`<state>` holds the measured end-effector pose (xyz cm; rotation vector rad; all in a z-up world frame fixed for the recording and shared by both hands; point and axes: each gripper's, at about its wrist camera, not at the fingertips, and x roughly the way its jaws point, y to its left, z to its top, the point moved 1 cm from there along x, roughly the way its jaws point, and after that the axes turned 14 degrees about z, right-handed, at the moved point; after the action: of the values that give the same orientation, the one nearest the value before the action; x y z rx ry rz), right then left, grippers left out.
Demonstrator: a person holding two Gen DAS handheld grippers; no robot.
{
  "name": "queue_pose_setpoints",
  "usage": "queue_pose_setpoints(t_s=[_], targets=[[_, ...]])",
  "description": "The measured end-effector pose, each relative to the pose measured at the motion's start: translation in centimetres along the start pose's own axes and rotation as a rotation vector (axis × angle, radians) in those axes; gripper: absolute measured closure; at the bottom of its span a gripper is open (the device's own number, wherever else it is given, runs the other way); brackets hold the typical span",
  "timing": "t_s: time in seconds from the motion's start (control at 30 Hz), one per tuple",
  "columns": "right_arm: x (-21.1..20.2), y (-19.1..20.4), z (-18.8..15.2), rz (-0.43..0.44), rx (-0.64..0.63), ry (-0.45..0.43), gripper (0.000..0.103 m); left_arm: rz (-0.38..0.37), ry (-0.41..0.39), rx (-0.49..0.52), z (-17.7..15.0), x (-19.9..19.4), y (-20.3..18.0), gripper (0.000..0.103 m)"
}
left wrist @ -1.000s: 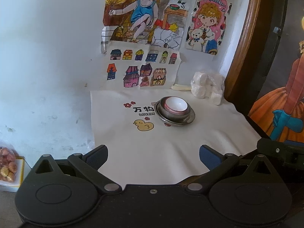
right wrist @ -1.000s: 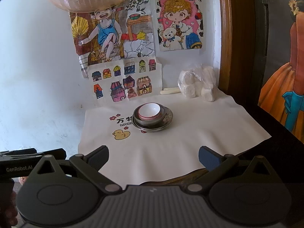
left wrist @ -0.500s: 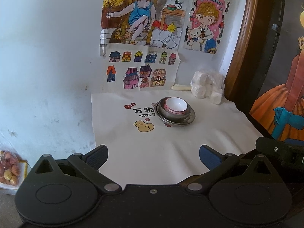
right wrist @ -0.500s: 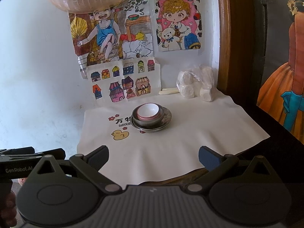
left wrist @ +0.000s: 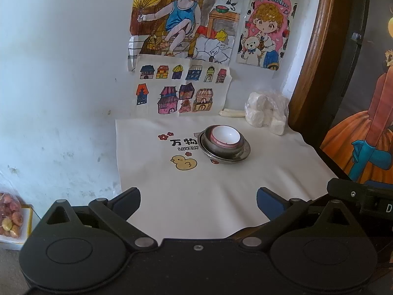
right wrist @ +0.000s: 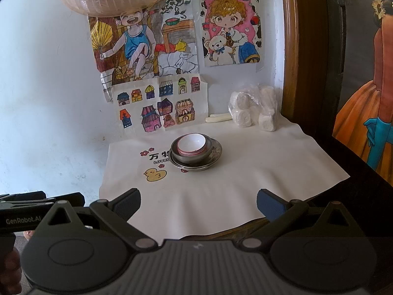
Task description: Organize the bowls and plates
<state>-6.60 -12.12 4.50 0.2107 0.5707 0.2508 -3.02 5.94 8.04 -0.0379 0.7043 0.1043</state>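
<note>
My left gripper (left wrist: 198, 200) and right gripper (right wrist: 198, 200) both spread wide, empty, at near edge of cream printed cloth (right wrist: 221, 191). White pink-rimmed ceramic bowl (right wrist: 191, 143) nested in grey metal bowl (right wrist: 190, 157) on round metal plate (right wrist: 213, 161), mid-cloth. Stacking looks finished; next, probably nothing beyond backing away.

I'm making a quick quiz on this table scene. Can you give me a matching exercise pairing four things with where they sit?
Things:
1. white bowl
2. metal bowl
3. metal plate
4. plastic bag of white rolls

Places:
A. bottom of the stack, on the cloth
B. back right corner by the wall
C. top of the stack
D. between the other two dishes

Pairs: 1-C, 2-D, 3-A, 4-B
</note>
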Motion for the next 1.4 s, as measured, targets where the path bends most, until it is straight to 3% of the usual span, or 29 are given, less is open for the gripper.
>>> queue_pose_setpoints(t_s=[1.4], targets=[[5.7, -2.2, 1.9, 0.025, 0.021, 0.064, 0.000, -0.003, 0.073, -0.002, 1.7, 5.1, -1.5, 0.003]])
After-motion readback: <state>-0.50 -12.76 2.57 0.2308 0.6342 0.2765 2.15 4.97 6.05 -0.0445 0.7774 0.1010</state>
